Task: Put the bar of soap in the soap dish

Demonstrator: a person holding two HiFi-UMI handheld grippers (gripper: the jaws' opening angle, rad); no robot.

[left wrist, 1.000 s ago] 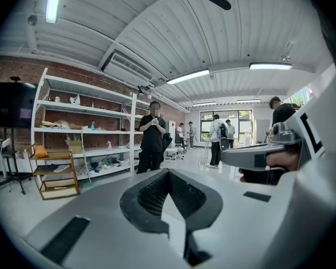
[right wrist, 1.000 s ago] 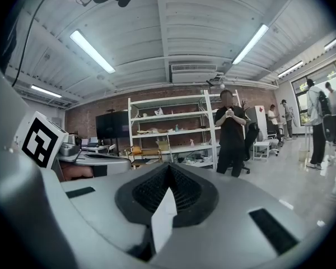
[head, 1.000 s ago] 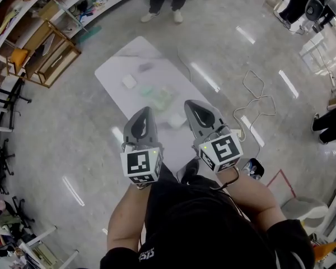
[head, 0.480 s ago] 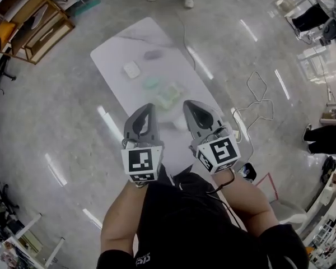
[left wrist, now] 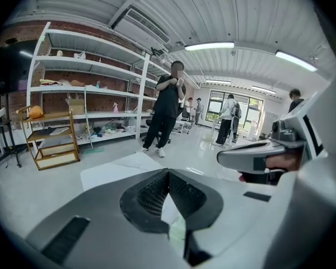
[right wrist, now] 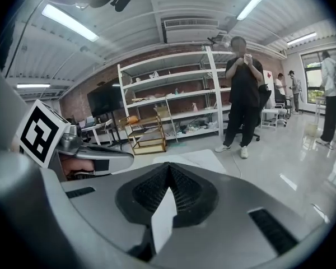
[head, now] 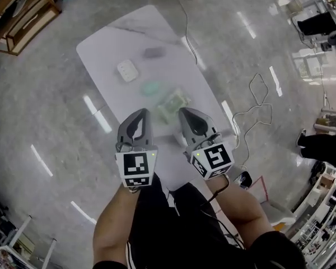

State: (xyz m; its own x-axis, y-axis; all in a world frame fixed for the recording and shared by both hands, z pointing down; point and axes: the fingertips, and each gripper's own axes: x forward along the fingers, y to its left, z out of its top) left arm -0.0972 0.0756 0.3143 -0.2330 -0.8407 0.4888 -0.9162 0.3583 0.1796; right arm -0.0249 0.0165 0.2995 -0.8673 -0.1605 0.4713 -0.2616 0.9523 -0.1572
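The bar of soap cannot be singled out for certain. In the head view four small things lie well apart along the white table (head: pixel 109 41): a grey-purple piece (head: pixel 153 52) farthest off, a white rounded block (head: pixel 126 70), a mint-green piece (head: pixel 152 87), and nearest a pale green tray-like thing (head: pixel 171 105) that may be the soap dish. None of them is touched. The left gripper (head: pixel 138 113) and the right gripper (head: pixel 187 113) hang side by side over the near end of the table and a little apart, and the green tray shows just beyond the gap between them. Each gripper view shows its ribbed jaws pressed together at the tips with nothing between them. Beyond the table a person (left wrist: pixel 167 108) stands on the glossy floor, beside white shelving (left wrist: pixel 84 88).
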